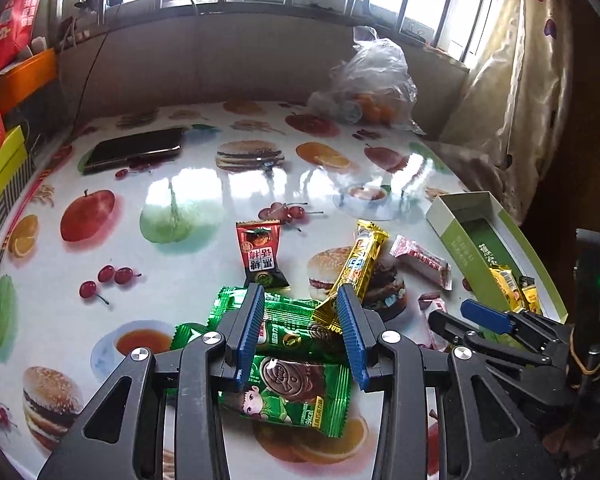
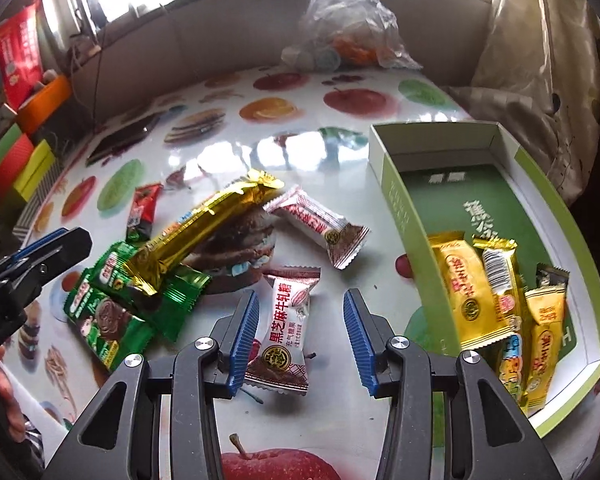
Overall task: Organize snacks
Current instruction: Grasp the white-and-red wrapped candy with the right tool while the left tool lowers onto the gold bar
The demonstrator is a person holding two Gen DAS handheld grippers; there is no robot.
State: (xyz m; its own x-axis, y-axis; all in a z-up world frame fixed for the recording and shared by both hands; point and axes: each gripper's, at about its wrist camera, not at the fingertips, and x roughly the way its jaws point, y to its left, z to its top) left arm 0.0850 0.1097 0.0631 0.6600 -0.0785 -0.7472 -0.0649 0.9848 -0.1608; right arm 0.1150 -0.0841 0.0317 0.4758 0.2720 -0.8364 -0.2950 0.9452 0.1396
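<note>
My left gripper point(image 1: 300, 300) is open, low over a pile of green biscuit packets point(image 1: 292, 392); a long gold bar point(image 1: 356, 268) leans across them. A red-black packet point(image 1: 260, 252) and a pink-white packet point(image 1: 420, 260) lie beyond. My right gripper point(image 2: 298, 308) is open above the table, with a white-brown sesame candy packet point(image 2: 284, 332) by its left finger. A second pink-white packet point(image 2: 320, 228), the gold bar point(image 2: 204, 228) and green packets point(image 2: 112, 320) lie to the left. A green box point(image 2: 396, 200) at the right holds several yellow packets point(image 2: 472, 300).
The table point(image 1: 196, 200) has a glossy fruit-and-burger print. A phone point(image 1: 136, 148) lies at the far left, a plastic bag of oranges point(image 1: 372, 84) at the far edge. Coloured boxes point(image 1: 0, 148) stand left, a curtain point(image 1: 512, 92) hangs right.
</note>
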